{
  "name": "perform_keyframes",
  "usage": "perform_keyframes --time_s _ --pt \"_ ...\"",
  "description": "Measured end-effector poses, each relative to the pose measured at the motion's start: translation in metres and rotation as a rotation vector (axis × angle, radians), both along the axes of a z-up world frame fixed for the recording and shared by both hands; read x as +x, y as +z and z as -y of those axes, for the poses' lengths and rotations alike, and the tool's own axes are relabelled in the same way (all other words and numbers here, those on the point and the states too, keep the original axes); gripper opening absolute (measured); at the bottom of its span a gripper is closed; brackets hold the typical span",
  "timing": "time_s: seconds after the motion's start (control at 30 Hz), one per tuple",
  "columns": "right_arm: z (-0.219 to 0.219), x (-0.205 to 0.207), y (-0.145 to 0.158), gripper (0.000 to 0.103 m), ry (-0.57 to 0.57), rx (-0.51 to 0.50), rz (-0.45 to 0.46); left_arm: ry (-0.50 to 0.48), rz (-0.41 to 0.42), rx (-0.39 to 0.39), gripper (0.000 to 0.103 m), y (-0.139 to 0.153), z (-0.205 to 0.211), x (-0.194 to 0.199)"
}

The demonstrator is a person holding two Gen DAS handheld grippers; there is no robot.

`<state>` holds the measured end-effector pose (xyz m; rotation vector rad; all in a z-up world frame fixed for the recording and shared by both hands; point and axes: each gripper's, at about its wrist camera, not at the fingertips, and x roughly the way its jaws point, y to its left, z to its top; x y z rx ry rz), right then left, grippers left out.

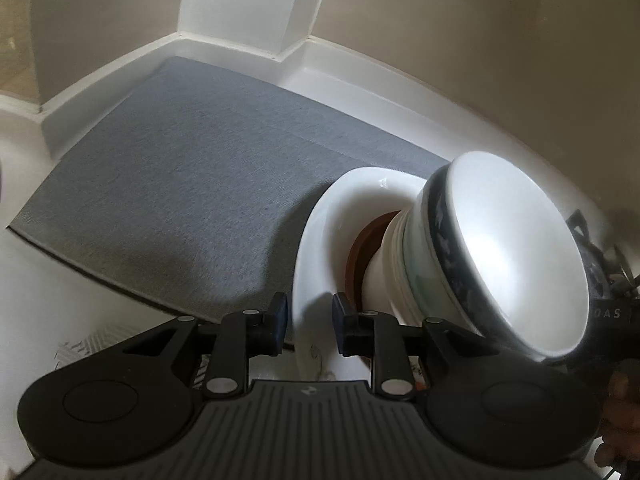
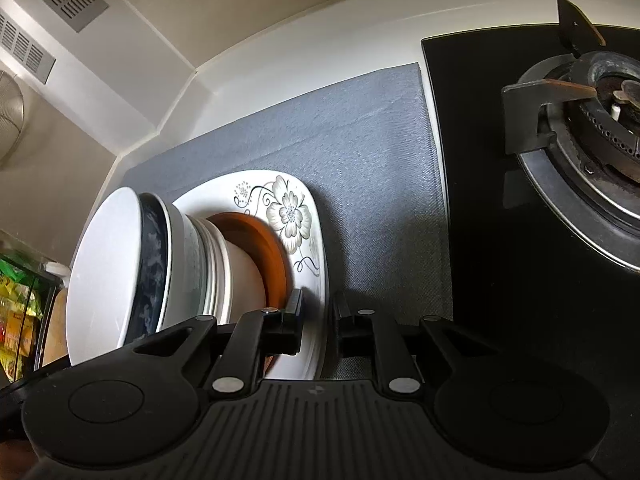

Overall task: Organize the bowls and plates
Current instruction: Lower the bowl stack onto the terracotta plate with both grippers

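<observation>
Now the square flowered plate (image 2: 288, 216) carries a stack of bowls (image 2: 192, 264) over the grey mat (image 2: 360, 152) on the counter (image 1: 72, 320); the left hand-held gripper (image 1: 310, 322) clamps one edge of the plate between its fingers, and the right hand-held gripper (image 2: 318, 322) clamps the opposite edge; a brown dish (image 2: 260, 252) sits under the bowls; the gas burner (image 2: 592, 128) lies beside the mat.
</observation>
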<state>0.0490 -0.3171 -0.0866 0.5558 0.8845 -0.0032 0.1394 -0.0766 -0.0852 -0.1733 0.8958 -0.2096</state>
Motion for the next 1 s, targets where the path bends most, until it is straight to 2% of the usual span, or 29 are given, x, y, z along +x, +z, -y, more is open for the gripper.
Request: perform_keyframes --time_s 0.1,0.37,0.6,0.67,0.73,0.87,1.0 --pt "-0.002 0.002 -0.002 0.019 0.021 -0.001 -0.009 0.016 -0.004 0.020 0.030 0.002 0.001 -0.005" --pt "-0.010 -0.009 -0.003 0.018 0.027 -0.039 0.033 0.047 -0.003 0.066 0.031 0.011 -0.001 -0.020" --pt "-0.021 -0.019 -0.004 0.018 0.034 -0.071 0.057 0.077 0.006 0.115 0.038 0.029 -0.002 -0.042" --pt "-0.024 -0.021 -0.005 0.018 0.034 -0.074 0.068 0.081 0.014 0.128 0.042 0.036 -0.001 -0.051" --pt "-0.025 -0.021 -0.005 0.018 0.030 -0.075 0.073 0.083 0.027 0.132 0.053 0.044 0.000 -0.060" --pt "-0.028 -0.022 -0.006 0.018 0.028 -0.086 0.081 0.067 0.060 0.137 0.058 0.056 0.002 -0.074" --pt "-0.032 -0.023 -0.007 0.018 0.025 -0.102 0.088 0.040 0.092 0.137 0.067 0.061 0.001 -0.077"
